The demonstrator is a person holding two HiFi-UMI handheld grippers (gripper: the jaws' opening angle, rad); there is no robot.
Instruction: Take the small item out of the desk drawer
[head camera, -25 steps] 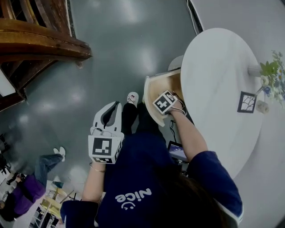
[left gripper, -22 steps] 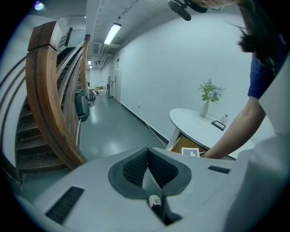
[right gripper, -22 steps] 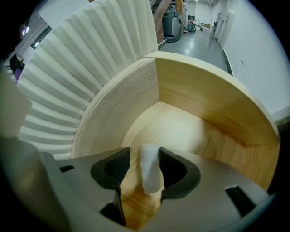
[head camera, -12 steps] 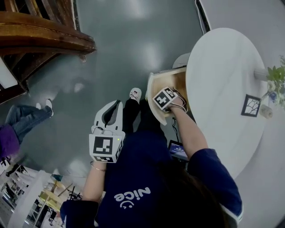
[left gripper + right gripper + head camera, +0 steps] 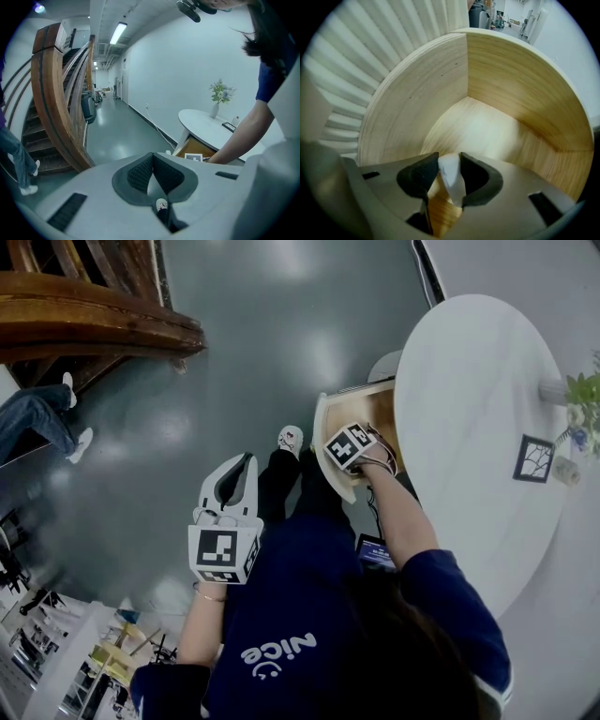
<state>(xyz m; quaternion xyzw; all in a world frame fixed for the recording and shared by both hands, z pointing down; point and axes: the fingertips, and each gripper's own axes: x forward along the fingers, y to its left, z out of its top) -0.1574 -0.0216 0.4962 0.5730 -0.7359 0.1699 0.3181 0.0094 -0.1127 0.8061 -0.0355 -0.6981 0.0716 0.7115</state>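
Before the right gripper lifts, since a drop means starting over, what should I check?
1. Grip: right gripper jaws shut on the small white item: ok.
2. Item clear of the drawer floor: cannot tell.
3. Drawer pulled out from under the tabletop: ok.
4. Left gripper shut, empty, away from the drawer: ok.

A long ceiling strip light [image 5: 118,33] shines bright; soft glare patches lie on the glossy grey-green floor [image 5: 281,343]. Both gripper views bow strongly, black at the corners; the pale curved plywood drawer [image 5: 511,93] is warmly lit.
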